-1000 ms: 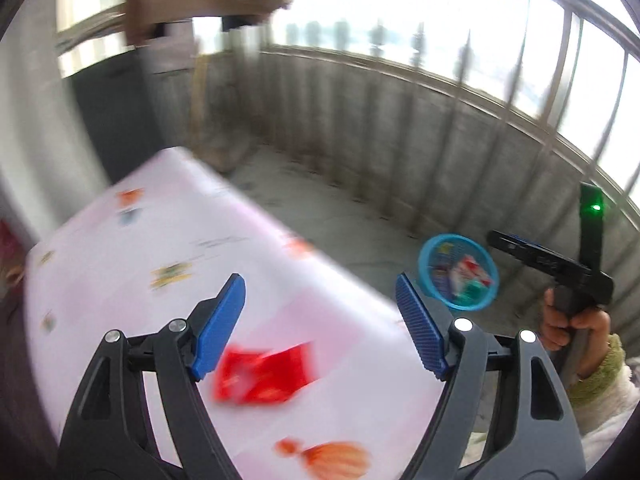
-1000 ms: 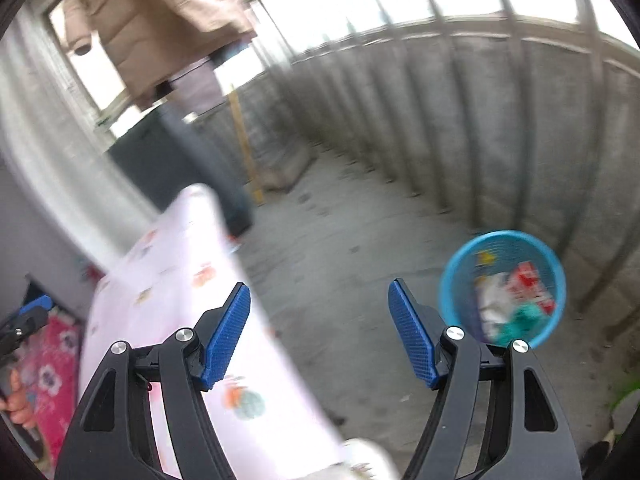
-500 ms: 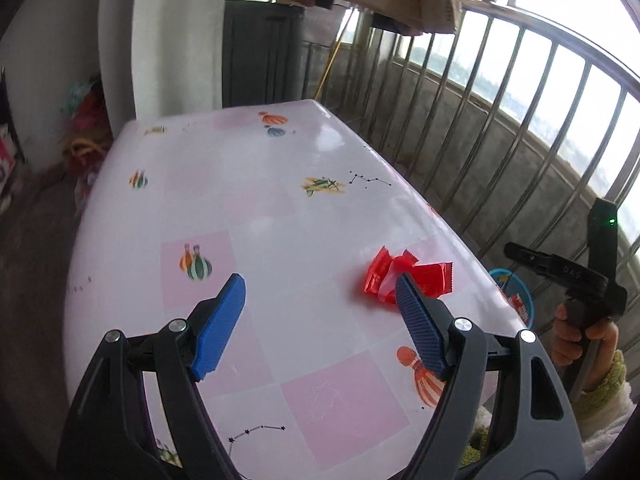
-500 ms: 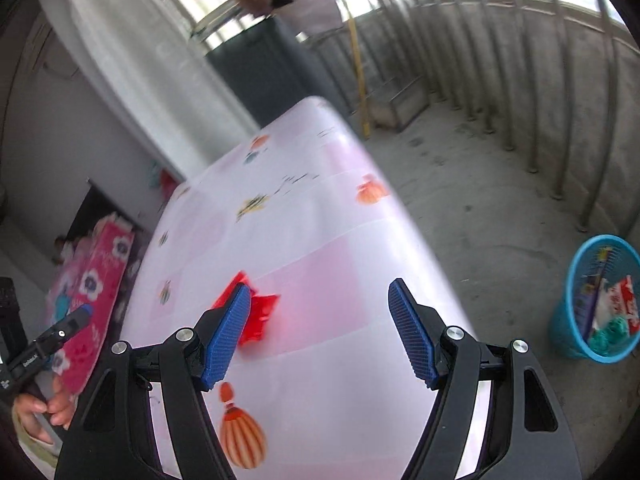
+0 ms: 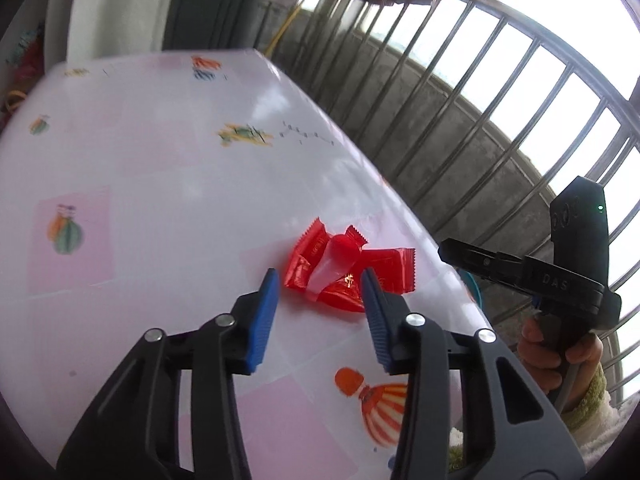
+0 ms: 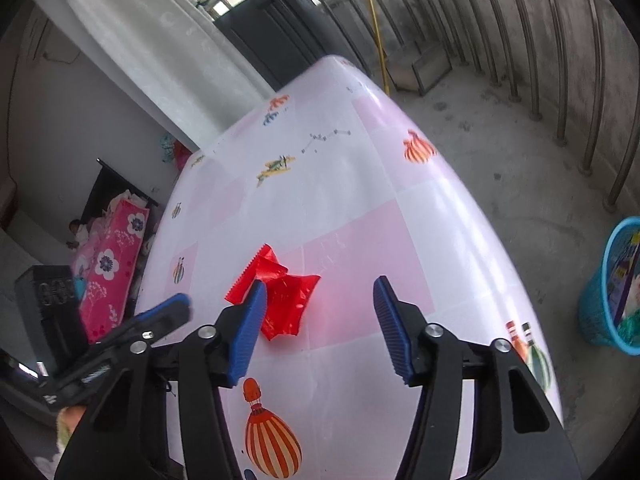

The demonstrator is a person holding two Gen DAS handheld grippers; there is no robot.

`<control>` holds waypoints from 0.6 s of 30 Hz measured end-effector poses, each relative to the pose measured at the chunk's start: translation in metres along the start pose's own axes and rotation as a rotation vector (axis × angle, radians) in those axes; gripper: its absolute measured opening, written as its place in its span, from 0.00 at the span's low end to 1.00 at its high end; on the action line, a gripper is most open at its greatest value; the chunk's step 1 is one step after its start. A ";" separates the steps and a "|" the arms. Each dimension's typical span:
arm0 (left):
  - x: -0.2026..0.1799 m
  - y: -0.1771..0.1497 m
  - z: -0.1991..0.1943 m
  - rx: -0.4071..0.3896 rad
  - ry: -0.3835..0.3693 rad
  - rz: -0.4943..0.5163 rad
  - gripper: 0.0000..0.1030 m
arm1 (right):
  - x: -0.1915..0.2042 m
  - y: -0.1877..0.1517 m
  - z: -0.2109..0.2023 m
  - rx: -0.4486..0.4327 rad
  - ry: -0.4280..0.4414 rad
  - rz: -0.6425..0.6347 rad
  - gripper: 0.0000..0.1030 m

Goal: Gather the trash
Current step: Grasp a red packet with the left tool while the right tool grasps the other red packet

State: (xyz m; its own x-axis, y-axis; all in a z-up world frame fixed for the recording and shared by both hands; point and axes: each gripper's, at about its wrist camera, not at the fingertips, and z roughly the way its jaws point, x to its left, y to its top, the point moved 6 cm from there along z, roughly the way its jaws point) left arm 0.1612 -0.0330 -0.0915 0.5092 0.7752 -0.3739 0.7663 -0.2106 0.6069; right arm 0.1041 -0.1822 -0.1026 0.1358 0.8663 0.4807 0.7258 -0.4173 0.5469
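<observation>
Wrappers (image 5: pixel 352 272) of crinkled red foil with zigzag-cut ends lie in a small heap on the table (image 5: pixel 160 184), near its edge on the railing side. In the left wrist view a clear plastic piece with a red rounded end rests on top of them, and gold print on one wrapper is too small to read; the right wrist view shows only red foil (image 6: pixel 280 300). The left gripper (image 5: pixel 320 308) hangs just short of the heap, its ribbed blue pads parted and empty. The right gripper (image 6: pixel 320 328) is likewise spread wide, holding nothing. The glossy tablecloth is pink-and-white checked with balloon and aeroplane prints. A blue mesh basket (image 6: pixel 600 300) of rubbish stands on the concrete floor beside metal railings (image 5: pixel 500 92).
</observation>
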 end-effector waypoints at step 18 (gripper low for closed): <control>0.010 -0.009 0.052 0.110 0.028 -0.072 0.13 | -0.001 -0.009 0.039 0.097 0.079 0.058 0.31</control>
State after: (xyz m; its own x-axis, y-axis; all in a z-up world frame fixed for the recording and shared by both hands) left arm 0.1793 -0.0548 -0.1375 0.4414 0.8065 -0.3934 0.8396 -0.2165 0.4982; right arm 0.1238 -0.1687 -0.1343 0.1288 0.8157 0.5640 0.7808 -0.4340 0.4494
